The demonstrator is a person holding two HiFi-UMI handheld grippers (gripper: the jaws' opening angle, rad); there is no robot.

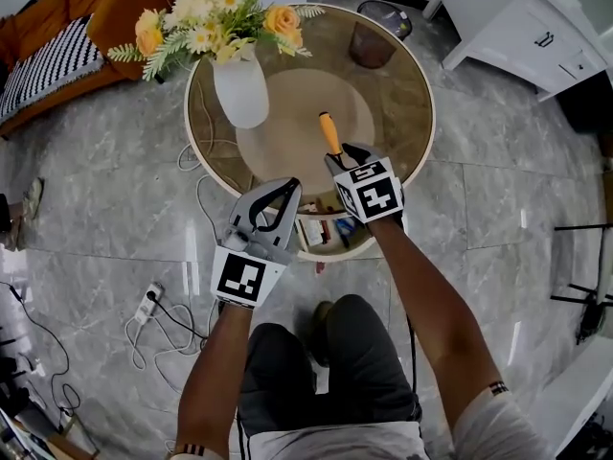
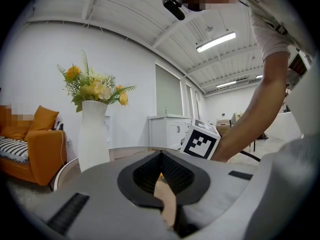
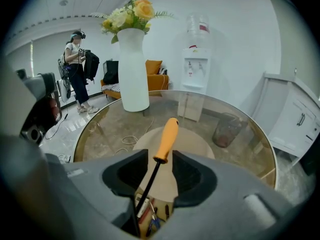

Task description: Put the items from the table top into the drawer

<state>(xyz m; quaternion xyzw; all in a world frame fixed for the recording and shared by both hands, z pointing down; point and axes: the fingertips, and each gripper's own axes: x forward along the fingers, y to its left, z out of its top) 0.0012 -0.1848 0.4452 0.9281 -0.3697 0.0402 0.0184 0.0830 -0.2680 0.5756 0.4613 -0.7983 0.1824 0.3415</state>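
Observation:
A screwdriver (image 1: 330, 134) with an orange handle (image 3: 166, 139) stands tilted, its black shaft running down between the jaws of my right gripper (image 1: 347, 159) toward the open drawer (image 1: 326, 233) under the round glass table (image 1: 431, 113). The right gripper (image 3: 160, 170) is open, with a gap showing on both sides of the screwdriver. Several small tools lie in the drawer (image 3: 150, 215). My left gripper (image 1: 288, 188) hovers just left of the drawer, level, its tips together and holding nothing. In the left gripper view its jaws (image 2: 160, 156) meet at the tip.
A white vase (image 1: 241, 89) with flowers stands on the table's left side. A brown bin (image 1: 374, 36) shows through the glass. Cables and a power strip (image 1: 148, 305) lie on the floor at left. An orange sofa (image 1: 57, 27) and white cabinet (image 1: 536, 27) stand behind.

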